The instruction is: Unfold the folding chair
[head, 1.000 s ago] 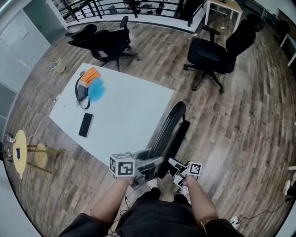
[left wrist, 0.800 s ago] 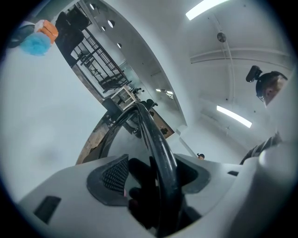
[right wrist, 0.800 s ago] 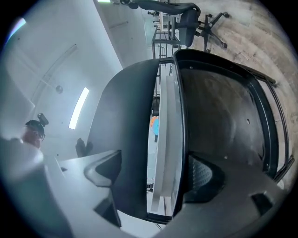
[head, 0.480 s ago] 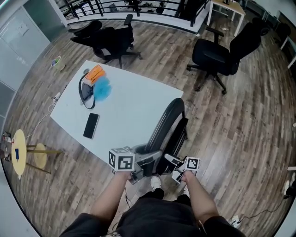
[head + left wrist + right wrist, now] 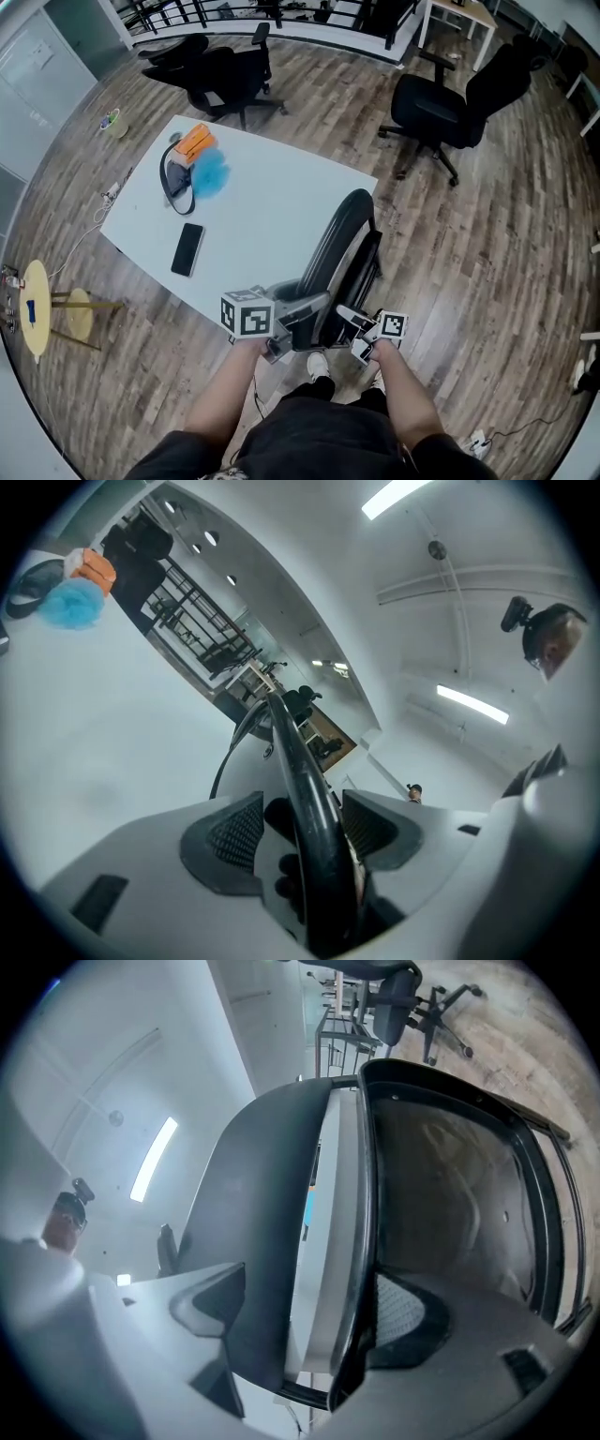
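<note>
In the head view the chair (image 5: 339, 258) loses its feet behind the left gripper (image 5: 298, 323), the right gripper (image 5: 354, 330) and the arms (image 5: 230, 398). In the left gripper view its tube (image 5: 305, 789) vanishes downward into the gripper's body. Beyond the chair, the orange and blue things (image 5: 199, 159) on the table (image 5: 272, 202) are too small to name.

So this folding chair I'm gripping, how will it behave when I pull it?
Probably stiff: the folding chair shows a black tube frame and hard panels. Likely tippy: it stands folded and narrow, held by the left gripper and right gripper. The smooth tube may slip in the jaws.
</note>
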Demonstrator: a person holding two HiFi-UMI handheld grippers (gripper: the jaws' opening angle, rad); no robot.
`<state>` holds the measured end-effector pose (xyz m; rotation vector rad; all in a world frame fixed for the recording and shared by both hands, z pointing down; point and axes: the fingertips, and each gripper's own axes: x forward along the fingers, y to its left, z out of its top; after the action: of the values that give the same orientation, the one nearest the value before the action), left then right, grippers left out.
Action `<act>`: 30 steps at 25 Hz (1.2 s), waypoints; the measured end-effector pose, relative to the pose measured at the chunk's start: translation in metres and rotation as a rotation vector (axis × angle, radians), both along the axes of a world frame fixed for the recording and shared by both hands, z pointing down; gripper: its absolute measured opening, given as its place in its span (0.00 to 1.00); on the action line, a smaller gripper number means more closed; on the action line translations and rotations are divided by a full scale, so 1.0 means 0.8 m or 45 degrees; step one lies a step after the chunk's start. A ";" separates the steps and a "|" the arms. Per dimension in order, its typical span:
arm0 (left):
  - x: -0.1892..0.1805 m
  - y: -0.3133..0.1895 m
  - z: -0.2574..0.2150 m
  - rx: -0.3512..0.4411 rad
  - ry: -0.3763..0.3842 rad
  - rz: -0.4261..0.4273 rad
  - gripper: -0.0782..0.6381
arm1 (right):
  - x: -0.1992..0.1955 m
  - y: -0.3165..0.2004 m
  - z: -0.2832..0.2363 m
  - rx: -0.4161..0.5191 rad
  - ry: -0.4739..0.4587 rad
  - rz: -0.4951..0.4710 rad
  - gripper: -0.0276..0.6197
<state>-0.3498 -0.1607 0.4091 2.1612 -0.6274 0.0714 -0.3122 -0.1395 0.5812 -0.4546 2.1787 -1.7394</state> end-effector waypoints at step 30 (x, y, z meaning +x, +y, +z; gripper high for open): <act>0.227 0.362 -0.127 0.829 -0.371 -0.578 0.12 | 0.376 0.369 -0.371 1.400 1.440 0.893 0.07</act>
<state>-0.1679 0.1291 0.3072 2.5773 -1.4581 -0.0764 -0.0111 0.1557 0.2842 -1.7877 2.5927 0.3199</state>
